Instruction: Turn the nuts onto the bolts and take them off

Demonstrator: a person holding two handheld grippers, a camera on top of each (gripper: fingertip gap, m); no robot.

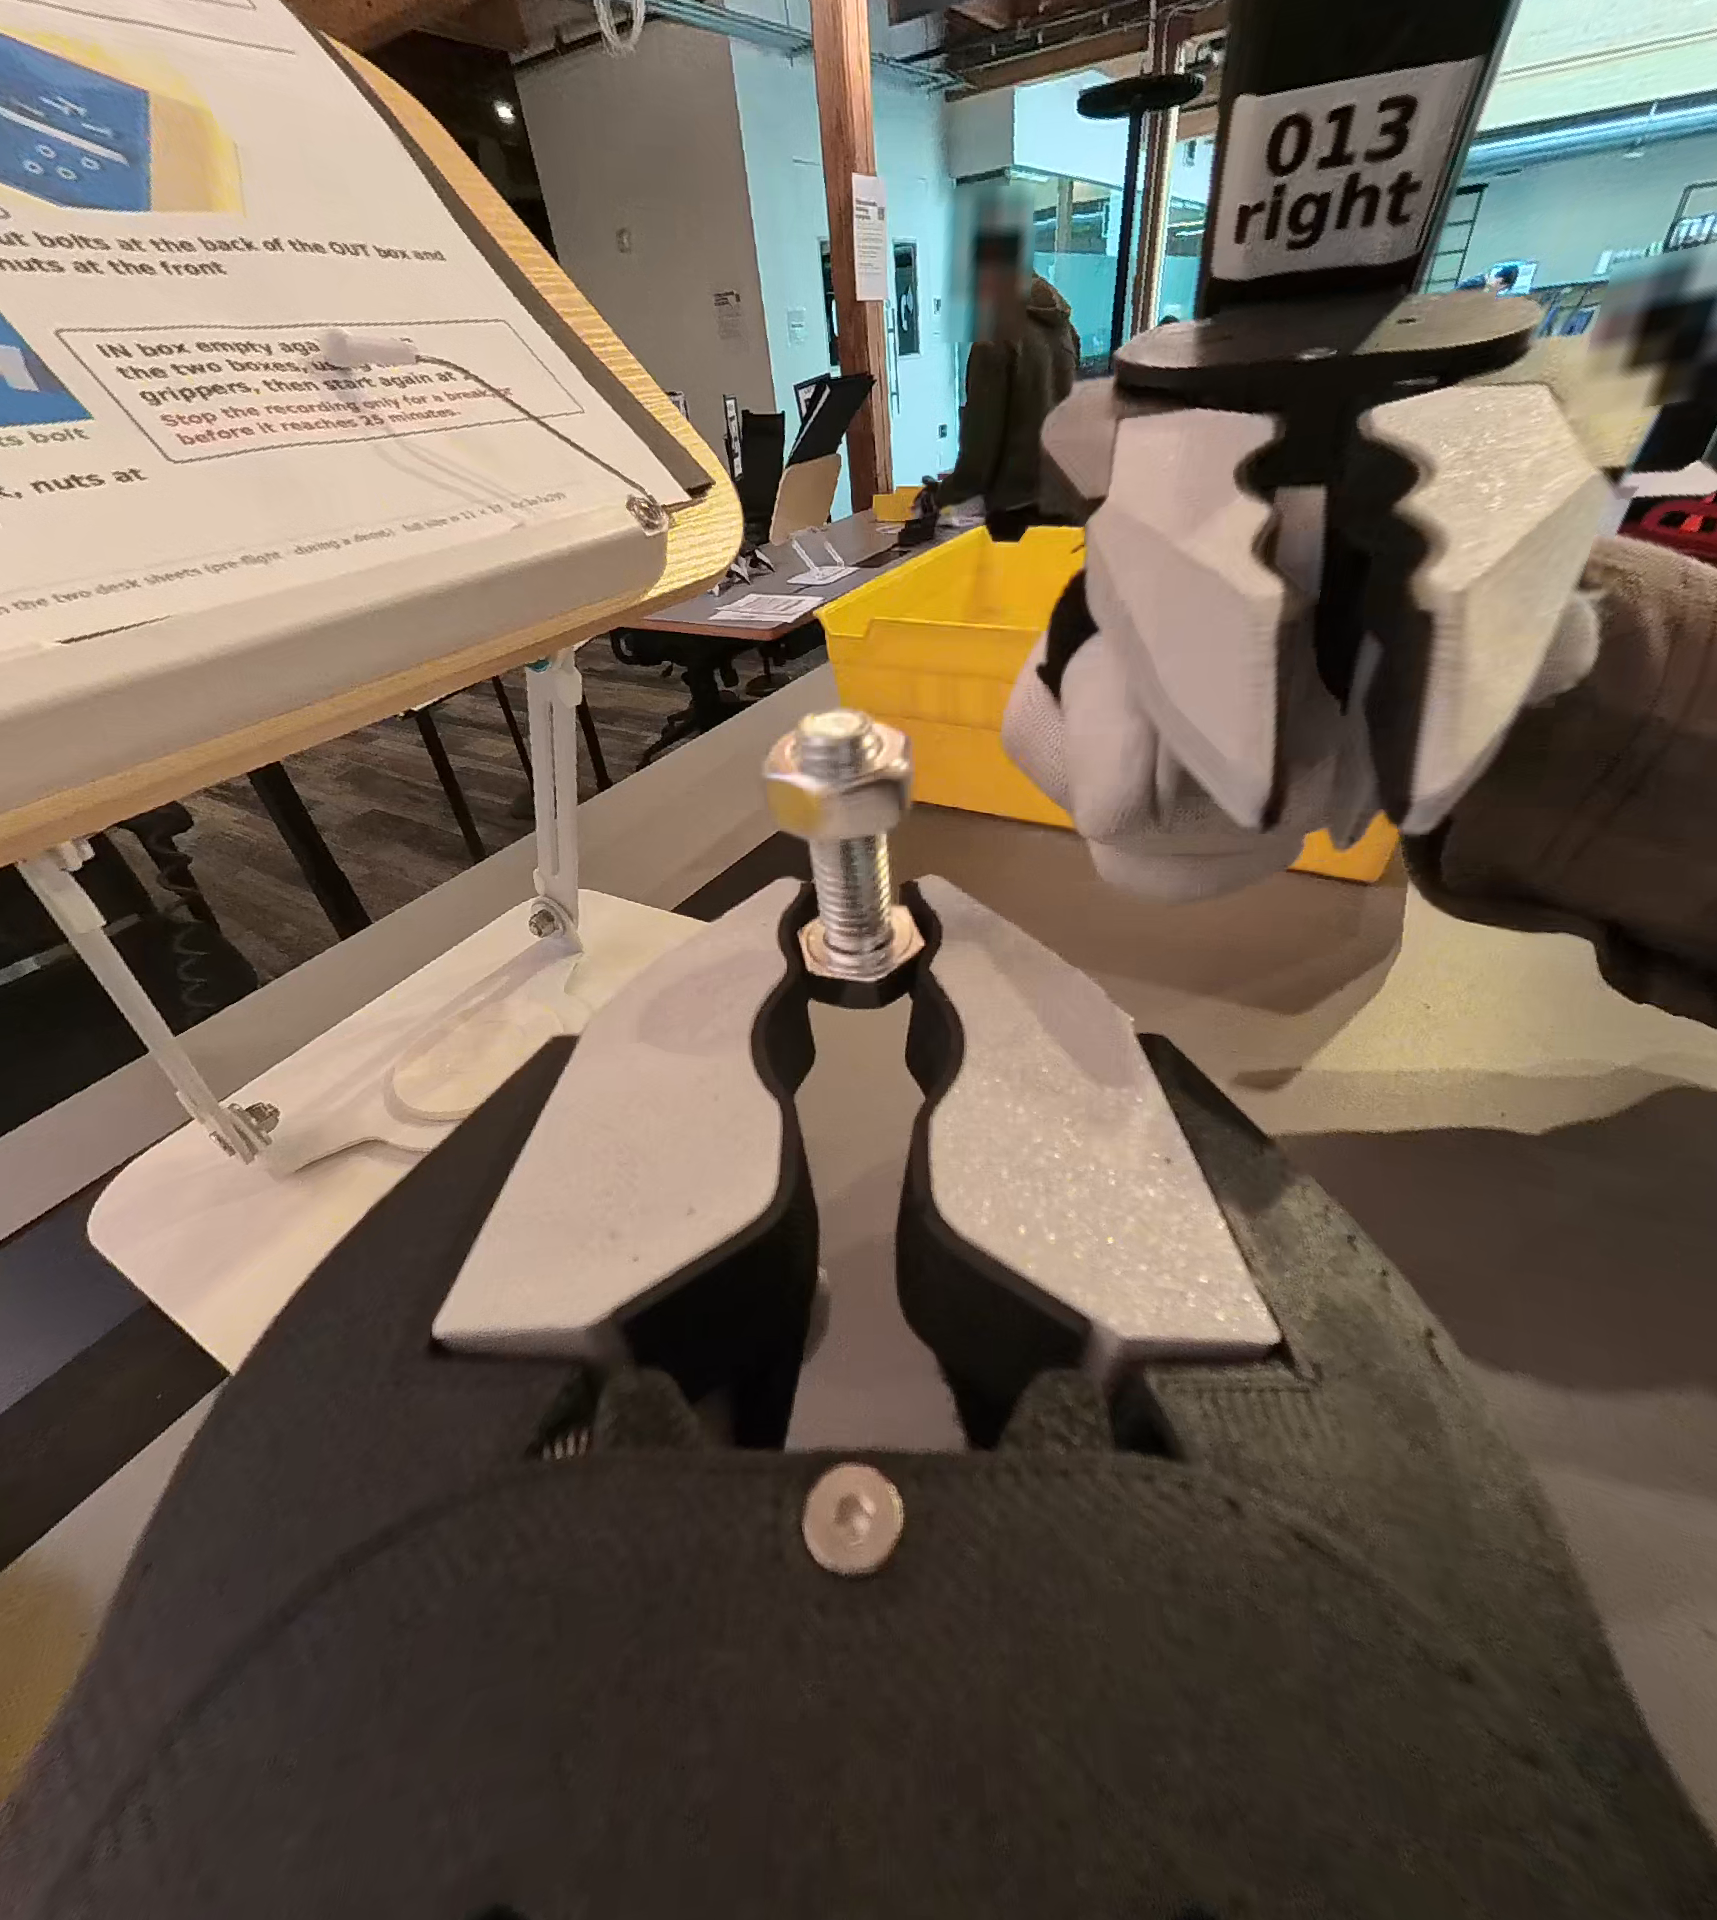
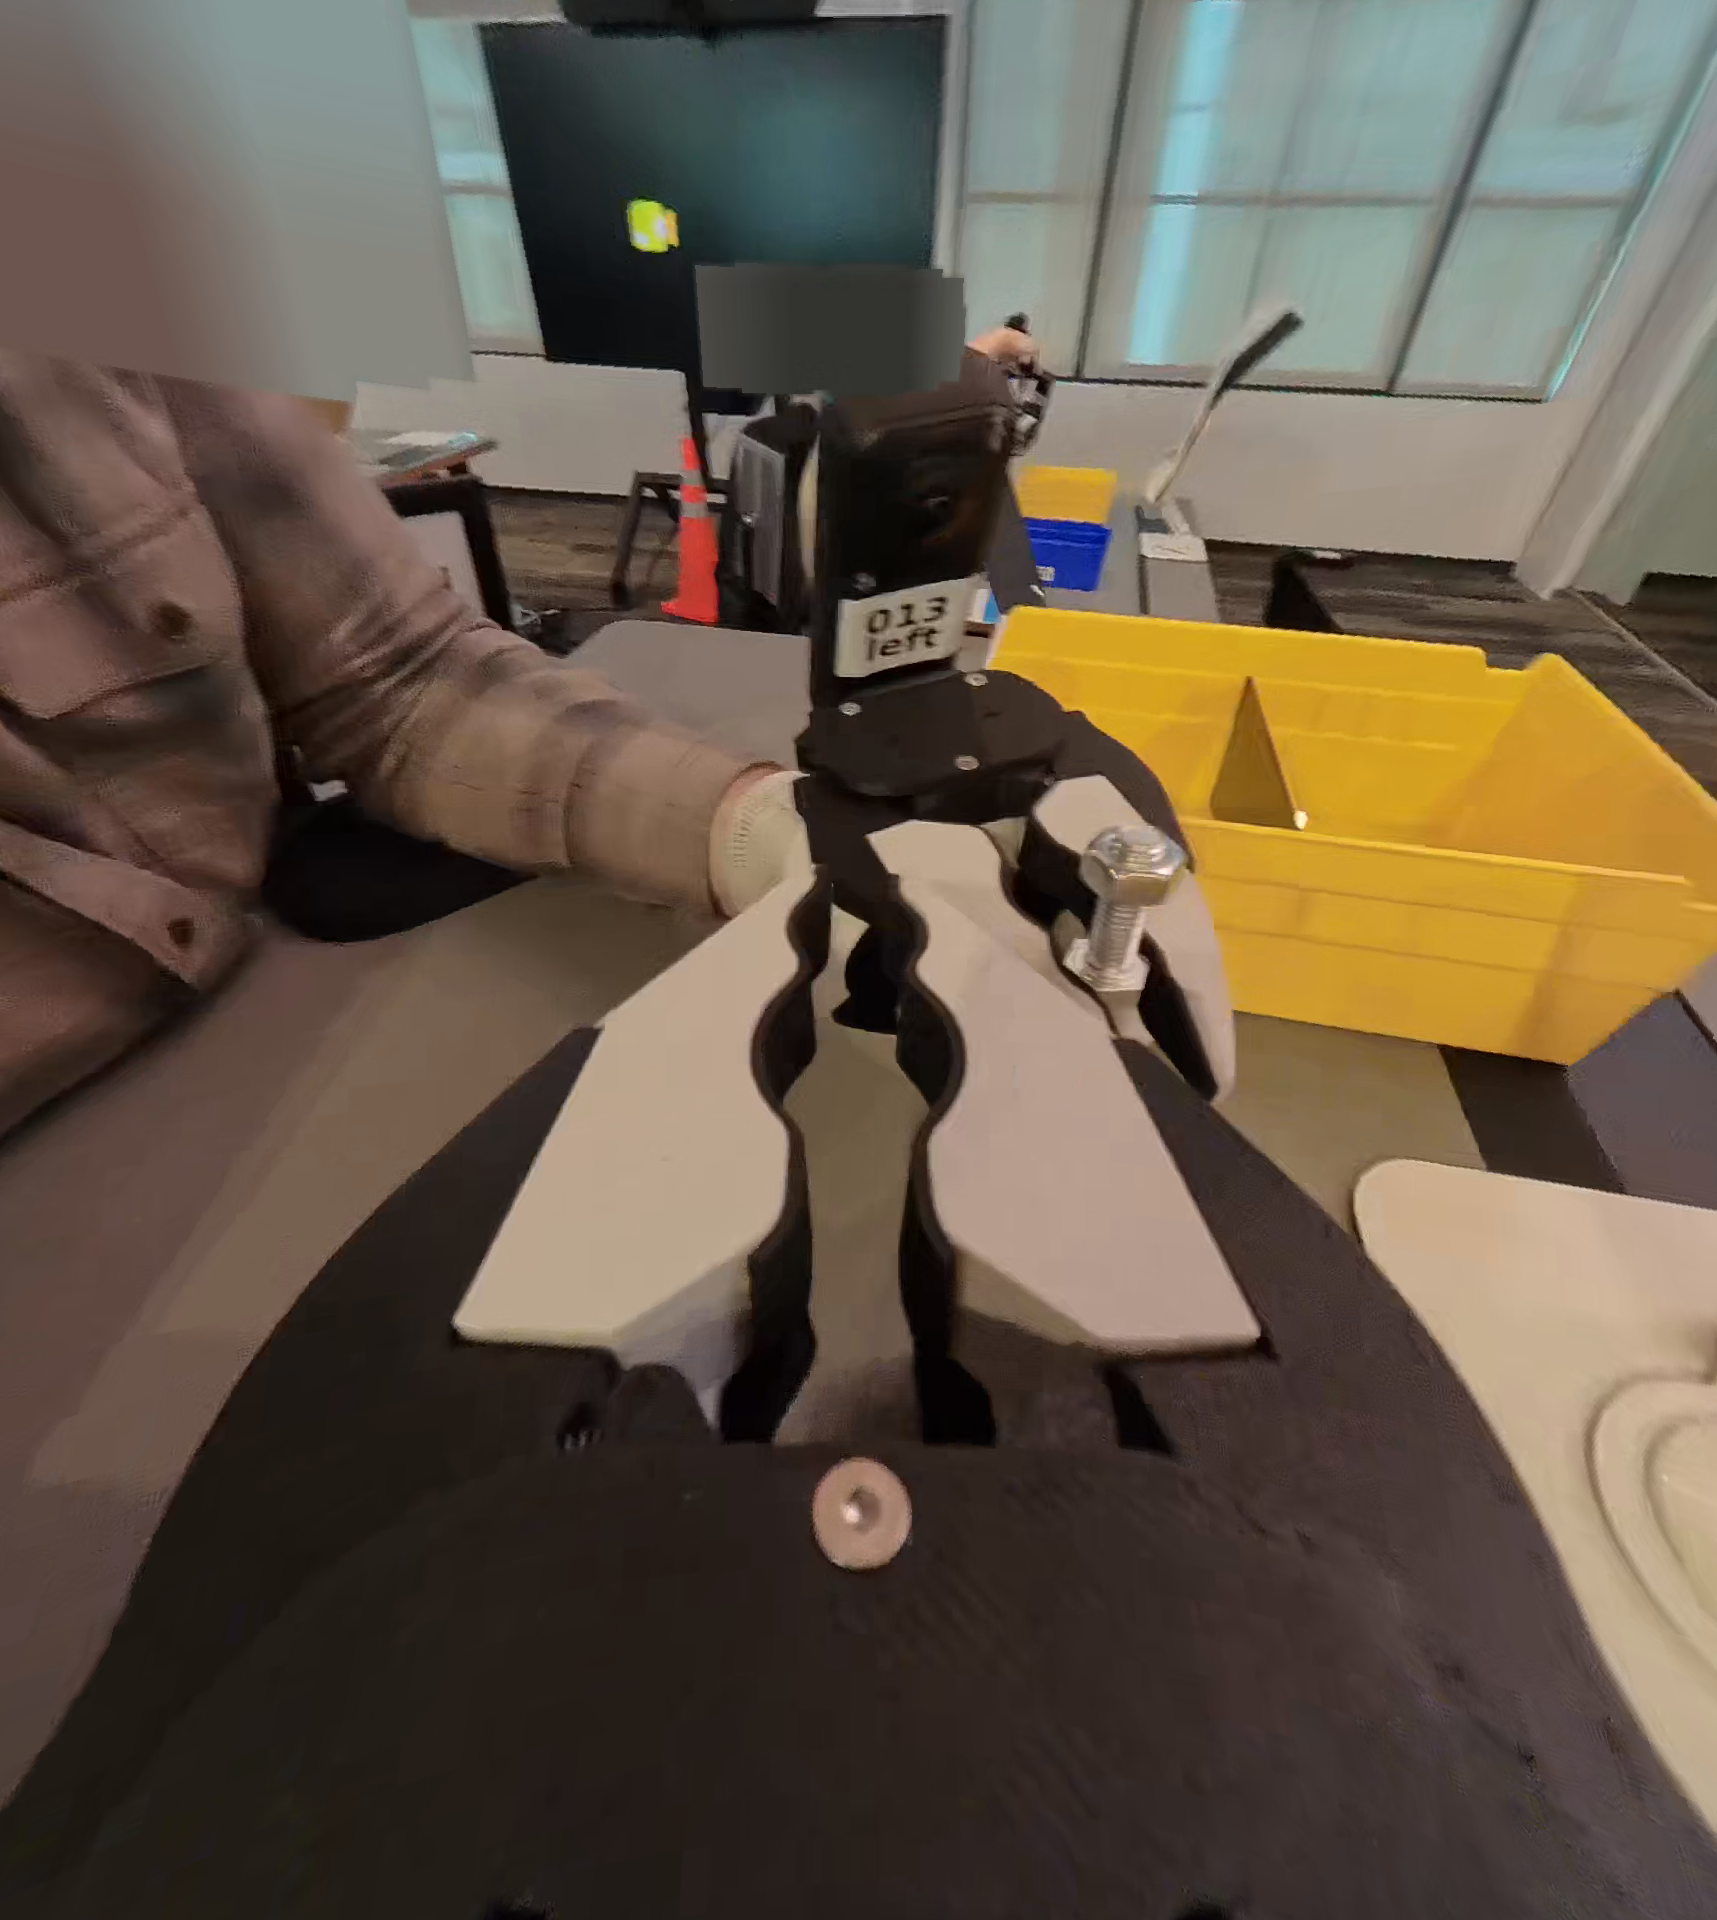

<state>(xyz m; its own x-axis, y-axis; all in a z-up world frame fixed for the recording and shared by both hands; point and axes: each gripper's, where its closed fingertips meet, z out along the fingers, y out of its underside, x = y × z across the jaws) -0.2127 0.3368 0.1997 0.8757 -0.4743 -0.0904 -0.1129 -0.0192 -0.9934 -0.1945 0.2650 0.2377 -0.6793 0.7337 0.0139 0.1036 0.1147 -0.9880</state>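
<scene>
My left gripper (image 1: pixel 859 935) is shut on the hex head of a silver bolt (image 1: pixel 849 894) and holds it upright above the grey table. A silver nut (image 1: pixel 838 774) sits at the top of the thread. My right gripper (image 1: pixel 1337 727), in a white-gloved hand, is up and to the right of the nut, apart from it. In the right wrist view my right gripper (image 2: pixel 859 904) is empty, its fingers standing a narrow gap apart. Beyond it is the left gripper (image 2: pixel 1119 982) with the bolt (image 2: pixel 1119 930) and nut (image 2: pixel 1132 862).
A yellow bin (image 1: pixel 937 644) with a divider stands behind the bolt; it also shows in the right wrist view (image 2: pixel 1456 914). A tilted board with an instruction sheet (image 1: pixel 262 416) stands on a white base (image 1: pixel 334 1143) at the left. A person's sleeve (image 2: pixel 418 727) lies along the table.
</scene>
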